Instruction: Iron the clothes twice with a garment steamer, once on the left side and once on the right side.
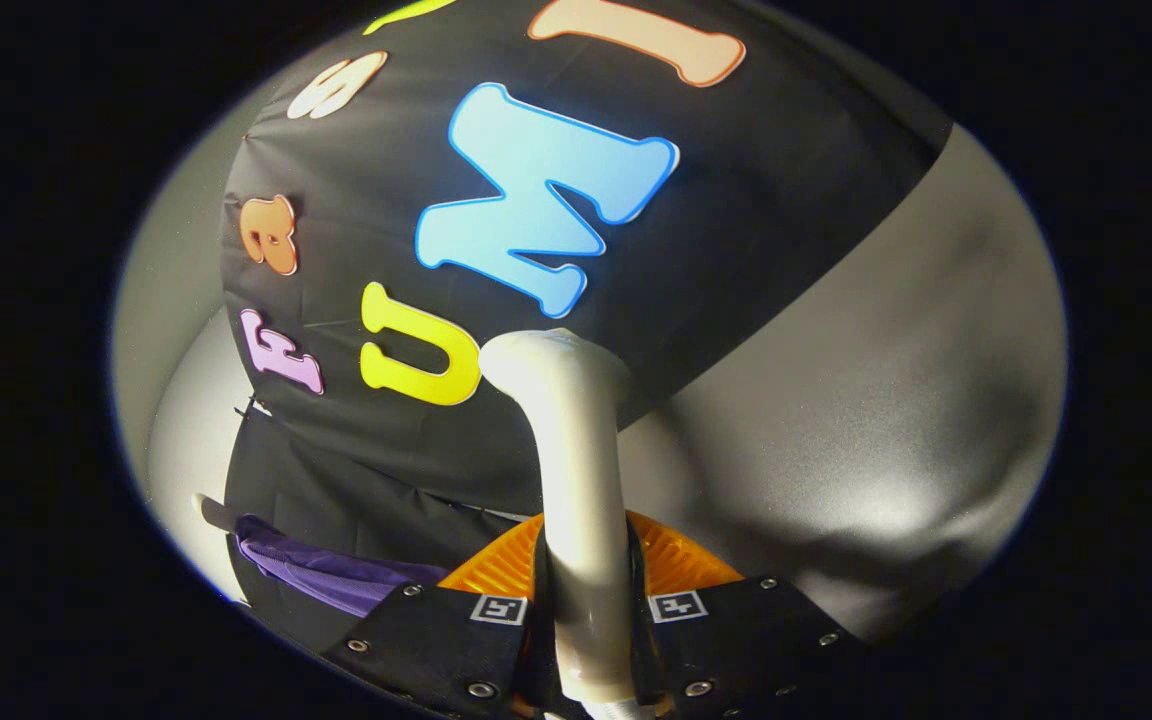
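Gripper view: the gripper [588, 615] is closed down on the handle of the garment steamer [576, 480]. Both fingers [456, 640] press against the handle from either side, with no gap visible between pad and handle, so the grip is firm and narrow.

The steamer's pale, smooth handle rises from between the fingers, runs forward along their line and bends over at its far end into a rounded head, which points away towards the booth's black cloth wall [756, 200]. The face of the head is turned from the camera and cannot be inspected. At the base of the handle, just below the fingers, a ribbed pale hose end [616, 708] is partly visible.

The clothes [326, 575], a purple garment, lie off to the left of the fingers, low against the black cloth. A dark bar or hanger end [216, 513] juts out beside it; what it belongs to cannot be told. The steamer head is well apart from the garment and not touching it.

A grey booth panel [886, 420] stands beyond the fingers to the right of the cloth, and a paler panel [176, 300] borders the cloth on the left.
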A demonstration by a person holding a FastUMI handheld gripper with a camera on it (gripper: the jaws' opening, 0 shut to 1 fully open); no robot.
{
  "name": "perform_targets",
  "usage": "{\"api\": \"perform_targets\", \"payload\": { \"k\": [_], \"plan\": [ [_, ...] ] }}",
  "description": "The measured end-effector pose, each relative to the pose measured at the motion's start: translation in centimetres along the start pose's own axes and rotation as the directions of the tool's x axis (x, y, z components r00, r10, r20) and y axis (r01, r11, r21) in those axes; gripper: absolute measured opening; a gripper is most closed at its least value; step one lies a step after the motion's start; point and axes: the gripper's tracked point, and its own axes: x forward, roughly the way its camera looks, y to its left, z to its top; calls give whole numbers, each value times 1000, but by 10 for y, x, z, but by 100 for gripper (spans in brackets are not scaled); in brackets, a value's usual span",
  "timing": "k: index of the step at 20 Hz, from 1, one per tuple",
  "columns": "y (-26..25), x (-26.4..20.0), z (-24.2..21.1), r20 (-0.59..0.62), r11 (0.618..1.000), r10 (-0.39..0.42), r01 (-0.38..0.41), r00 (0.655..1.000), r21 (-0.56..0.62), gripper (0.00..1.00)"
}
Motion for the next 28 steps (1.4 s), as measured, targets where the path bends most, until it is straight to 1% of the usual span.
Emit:
{"api": "perform_targets", "payload": {
  "k": [2,5,8,12,16,20,23,28],
  "plan": [
    [11,-14,-9,6,1000,1,-1,1000,-20,30],
    [27,-30,-33,8,999,-3,3,1000,-55,30],
    [47,-47,-51,54,998,5,-1,999,-70,29],
    [72,-66,-83,108,992,-27,40,994,-121,30],
    [101,-82,-122,134,986,-31,52,991,-156,29],
    [119,-101,-157,196,968,-62,107,979,-229,29],
    [135,-114,-181,254,952,-68,139,965,-274,30],
    [161,-125,-218,372,910,-72,214,925,-355,30]
  ]
}}
